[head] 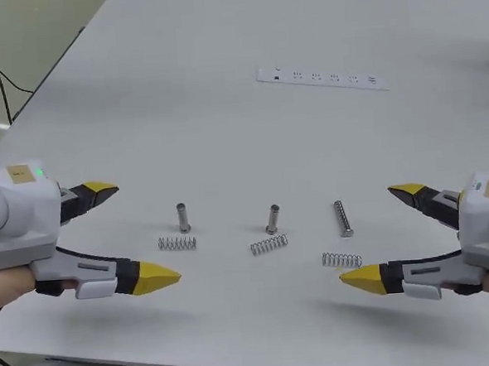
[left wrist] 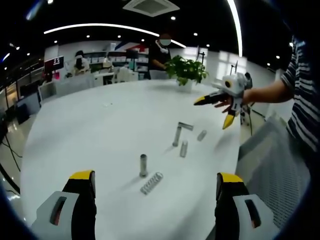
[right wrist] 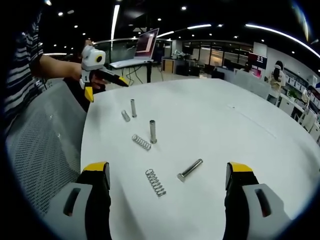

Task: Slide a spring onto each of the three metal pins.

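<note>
Steel bits sit in a row on the white tabletop [head: 225,134]. The left silver metal pin [head: 182,217] and the middle pin [head: 272,219] stand upright, and the right pin [head: 342,218] lies on its side. A loose coiled wire spring lies just beside each: left spring [head: 177,243], middle spring [head: 269,244], right spring [head: 341,260]. None is on a pin. The yellow-tipped left gripper [head: 135,233] and right gripper [head: 372,235] flank the row, both spread wide and empty.

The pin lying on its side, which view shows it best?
The right gripper view: the lying pin is close and large, with its wider end visible. The head view shows it smaller, from above; the left gripper view shows it tiny and far.
</note>
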A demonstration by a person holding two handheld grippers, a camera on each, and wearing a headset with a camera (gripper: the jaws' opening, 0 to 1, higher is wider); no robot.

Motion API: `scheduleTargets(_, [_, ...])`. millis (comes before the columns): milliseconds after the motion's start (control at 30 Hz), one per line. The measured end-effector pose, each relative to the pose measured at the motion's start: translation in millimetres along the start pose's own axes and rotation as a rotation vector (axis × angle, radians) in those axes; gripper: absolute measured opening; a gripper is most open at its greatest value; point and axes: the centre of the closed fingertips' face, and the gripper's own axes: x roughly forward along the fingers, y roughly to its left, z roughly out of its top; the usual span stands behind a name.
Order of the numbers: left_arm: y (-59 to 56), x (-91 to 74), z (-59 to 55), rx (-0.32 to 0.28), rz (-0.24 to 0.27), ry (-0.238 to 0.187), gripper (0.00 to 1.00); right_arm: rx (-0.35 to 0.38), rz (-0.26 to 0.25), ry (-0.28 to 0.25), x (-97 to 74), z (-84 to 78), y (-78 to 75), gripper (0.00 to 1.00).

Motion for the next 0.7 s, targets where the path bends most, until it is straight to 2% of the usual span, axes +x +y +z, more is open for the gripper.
scheduleTargets(200, [-1.2, 0.5, -2.2, -0.002, -0.002, 0.003, 0.98, 0.020, 0.001, 0.001, 4.2, 5.3, -4.4, 0.92])
scheduleTargets(467, [-1.2, 1.3, -6.5, -0.008, -0.008, 0.010, 0.98, 0.070, -0.013, 0.032, 13.1, 6.6, -18.8, 0.81])
scheduleTargets(533, [-0.9, 1.2, -7.0, -0.008, -0.008, 0.010, 0.98, 0.110, -0.017, 0.038, 14.3, 6.8, -21.2, 0.78])
scheduleTargets(700, [-2.1, 0.5, -8.8, -0.012, -0.014, 0.010, 0.98, 0.147, -0.029, 0.058, 19.8, 8.3, -27.3, 0.73])
